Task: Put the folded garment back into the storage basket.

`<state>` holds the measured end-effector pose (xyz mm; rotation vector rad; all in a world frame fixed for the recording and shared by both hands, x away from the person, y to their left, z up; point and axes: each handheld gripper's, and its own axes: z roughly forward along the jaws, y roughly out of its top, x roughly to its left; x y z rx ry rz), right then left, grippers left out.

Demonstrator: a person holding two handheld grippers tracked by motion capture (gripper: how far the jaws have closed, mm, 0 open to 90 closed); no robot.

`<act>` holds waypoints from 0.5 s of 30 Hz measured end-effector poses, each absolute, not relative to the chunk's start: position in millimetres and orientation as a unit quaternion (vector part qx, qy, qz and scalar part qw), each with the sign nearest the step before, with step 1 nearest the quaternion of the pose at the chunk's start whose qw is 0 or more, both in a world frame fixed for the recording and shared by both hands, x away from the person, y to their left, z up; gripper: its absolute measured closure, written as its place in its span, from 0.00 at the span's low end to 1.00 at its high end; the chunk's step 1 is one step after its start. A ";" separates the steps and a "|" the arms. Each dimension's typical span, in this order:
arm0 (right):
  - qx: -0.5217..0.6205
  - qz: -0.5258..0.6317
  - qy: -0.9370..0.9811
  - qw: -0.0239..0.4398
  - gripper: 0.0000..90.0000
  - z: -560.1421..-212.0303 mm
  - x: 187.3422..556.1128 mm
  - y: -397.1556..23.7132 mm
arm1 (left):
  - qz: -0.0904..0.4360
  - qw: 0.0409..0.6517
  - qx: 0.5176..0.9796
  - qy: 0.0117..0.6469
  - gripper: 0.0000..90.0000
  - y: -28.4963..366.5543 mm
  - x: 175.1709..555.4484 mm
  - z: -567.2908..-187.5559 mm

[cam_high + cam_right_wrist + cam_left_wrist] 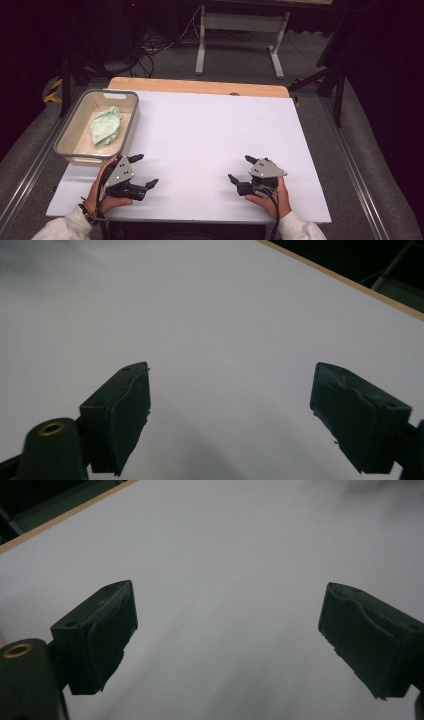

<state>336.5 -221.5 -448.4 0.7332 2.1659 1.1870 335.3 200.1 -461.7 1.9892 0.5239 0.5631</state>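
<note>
Both hands rest at the near edge of the white tabletop (210, 130). The left hand-held gripper (147, 171) has its jaws spread wide with nothing between them; its own view shows bare white board between the two black pads (107, 630). The right hand-held gripper (240, 168) is likewise released and empty, with the same bare board between its pads (125, 410).

The thing nearest the work is the pale green cloth (105, 126), lying crumpled inside the clear plastic bin (131, 120). The bin sits at the far-left part of the tabletop, its near wall just beside the left hand-held gripper's hand.

Key relation: the cloth lies ahead of and slightly to the left of the left hand-held gripper, over the bin's near rim. From the right hand-held gripper it is well apart, far off to the left and ahead, with open board between them. So the left hand is clearly the nearer one.

The cloth's long axis runs roughly near-to-far, along the bin's length, tilted a bit toward the far right corner. The left jaws now point right, toward the board's centre, not at the bin.

Judgement: a reach for the cloth would call for the left hand to lift, turn toward the bin and come down over the rim; the bin wall is the likely snag. Cloth is soft and should bunch easily in a pinch.
</note>
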 end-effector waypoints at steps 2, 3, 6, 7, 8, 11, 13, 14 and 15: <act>0.274 0.436 0.810 0.280 0.19 -449.0 337.6 -220.0 | 0.231 0.486 0.815 0.214 0.11 202.0 334.6 -461.8; 0.275 0.435 0.810 0.280 0.19 -449.6 337.6 -219.7 | 0.232 0.487 0.814 0.214 0.11 203.3 334.9 -461.6; 0.276 0.433 0.812 0.279 0.19 -450.3 337.6 -219.1 | 0.230 0.490 0.813 0.216 0.11 205.0 335.6 -461.3; 0.275 0.434 0.811 0.280 0.19 -450.1 337.2 -219.0 | 0.231 0.489 0.813 0.215 0.11 205.2 335.7 -460.8; 0.275 0.433 0.811 0.281 0.19 -450.0 336.9 -218.7 | 0.231 0.490 0.813 0.215 0.11 205.2 335.6 -460.6; 0.275 0.433 0.812 0.279 0.19 -450.6 337.2 -218.6 | 0.232 0.490 0.812 0.215 0.11 204.6 335.3 -460.1; 0.274 0.432 0.813 0.277 0.19 -451.1 336.9 -219.3 | 0.233 0.489 0.813 0.216 0.11 203.6 335.6 -460.2; 0.275 0.433 0.813 0.276 0.19 -450.9 336.8 -219.7 | 0.233 0.487 0.814 0.215 0.11 203.0 335.7 -460.3; 0.276 0.435 0.811 0.277 0.19 -450.8 337.1 -220.3 | 0.233 0.487 0.814 0.215 0.11 203.0 335.7 -460.3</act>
